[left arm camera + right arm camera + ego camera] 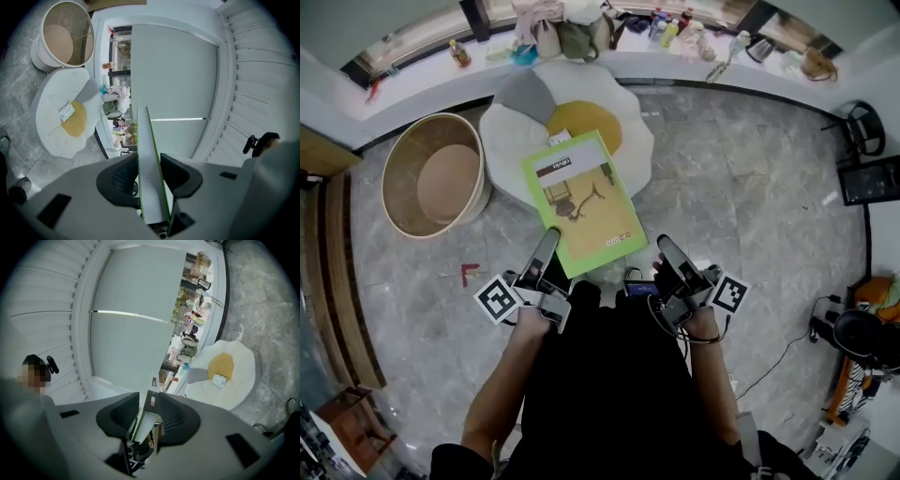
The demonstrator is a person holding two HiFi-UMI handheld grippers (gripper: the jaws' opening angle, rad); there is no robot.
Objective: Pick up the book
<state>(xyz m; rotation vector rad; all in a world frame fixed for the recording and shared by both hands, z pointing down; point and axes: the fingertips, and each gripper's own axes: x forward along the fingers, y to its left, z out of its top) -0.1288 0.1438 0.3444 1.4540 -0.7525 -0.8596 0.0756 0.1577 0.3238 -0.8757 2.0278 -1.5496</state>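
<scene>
We have our left gripper (548, 242) clamped on the near left corner of the thin, green-bordered book (581, 202), whose edge runs up between the jaws. Our right gripper (667, 248) pinches the near right corner with its jaws set narrow. The book is held flat in the air ahead of both grippers, and its far edge is free. Beyond and below it lies a white egg-shaped cushion (511, 141) with a yellow centre. Left of the left gripper stands a round pale basket (394, 192). Grey marble floor (741, 197) spreads open to the right of the right gripper. A cluttered white sill (422, 80) runs across behind the cushion.
</scene>
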